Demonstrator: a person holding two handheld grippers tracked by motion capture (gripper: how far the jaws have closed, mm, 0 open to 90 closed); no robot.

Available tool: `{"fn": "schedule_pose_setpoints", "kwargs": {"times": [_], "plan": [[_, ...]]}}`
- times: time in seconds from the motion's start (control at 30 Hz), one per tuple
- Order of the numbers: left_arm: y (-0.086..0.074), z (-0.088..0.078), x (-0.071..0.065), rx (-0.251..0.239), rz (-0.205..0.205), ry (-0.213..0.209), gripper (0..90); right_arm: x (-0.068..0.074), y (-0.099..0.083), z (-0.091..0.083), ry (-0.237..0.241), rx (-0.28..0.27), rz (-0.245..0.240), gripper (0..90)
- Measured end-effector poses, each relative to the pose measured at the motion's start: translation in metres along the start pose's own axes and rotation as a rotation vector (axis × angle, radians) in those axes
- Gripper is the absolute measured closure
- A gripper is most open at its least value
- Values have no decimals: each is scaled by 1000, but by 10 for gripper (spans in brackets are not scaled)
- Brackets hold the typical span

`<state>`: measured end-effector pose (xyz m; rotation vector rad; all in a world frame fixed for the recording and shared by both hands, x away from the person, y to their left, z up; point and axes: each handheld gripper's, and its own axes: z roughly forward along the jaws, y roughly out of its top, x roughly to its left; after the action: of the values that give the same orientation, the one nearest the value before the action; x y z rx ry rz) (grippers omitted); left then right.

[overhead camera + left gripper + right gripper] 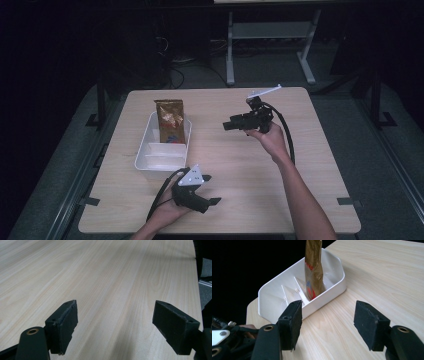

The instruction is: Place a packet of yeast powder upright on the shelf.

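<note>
While both grippers hold nothing:
Tray [148, 161]: white, divided, left of centre.
Gold bag [170, 120]: upright in far compartment.
Left gripper [214, 189]: jaws spread.
Right gripper [227, 125]: jaws spread.

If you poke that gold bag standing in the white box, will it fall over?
Probably. The gold bag stands tall and narrow in an end compartment of the white box, so it likely tips easily. It looks crinkly and soft, so it may bend when squeezed. The box wall might catch it.
</note>
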<state>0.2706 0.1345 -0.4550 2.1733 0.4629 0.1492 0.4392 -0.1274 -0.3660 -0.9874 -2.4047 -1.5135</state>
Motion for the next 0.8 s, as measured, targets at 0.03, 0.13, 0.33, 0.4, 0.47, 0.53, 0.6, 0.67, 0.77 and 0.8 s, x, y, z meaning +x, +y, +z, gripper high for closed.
{"fn": "schedule_pose_setpoints", "kwargs": {"times": [0.03, 0.13, 0.33, 0.4, 0.47, 0.53, 0.6, 0.67, 0.77, 0.8], "plan": [[0, 0, 0, 0, -1, 0, 188, 0, -2, -2, -1, 0, 0, 387], [0, 0, 0, 2, -3, 0, 179, -1, -6, -6, -5, -5, 5, 384], [0, 1, 0, 2, -4, 3, 170, -3, -15, -15, -8, -5, 11, 370], [1, 1, 0, 2, -3, 2, 170, -2, -18, -18, -6, -11, 13, 370], [1, 1, -1, 2, -3, 2, 169, -2, -21, -20, -9, -14, 10, 369], [1, 1, 0, 1, -4, 2, 169, -3, -25, -23, -11, -14, 12, 369], [1, 1, 0, 1, -6, 3, 169, -3, -28, -25, -9, -3, 21, 364], [1, 1, 0, 3, -5, 2, 169, -3, -31, -29, -15, -14, 17, 365], [1, 1, 0, -1, -8, 1, 169, -4, -37, -33, -17, -10, 23, 364], [1, 1, 0, -1, -8, 1, 169, -4, -39, -35, -19, -12, 24, 364]]}}
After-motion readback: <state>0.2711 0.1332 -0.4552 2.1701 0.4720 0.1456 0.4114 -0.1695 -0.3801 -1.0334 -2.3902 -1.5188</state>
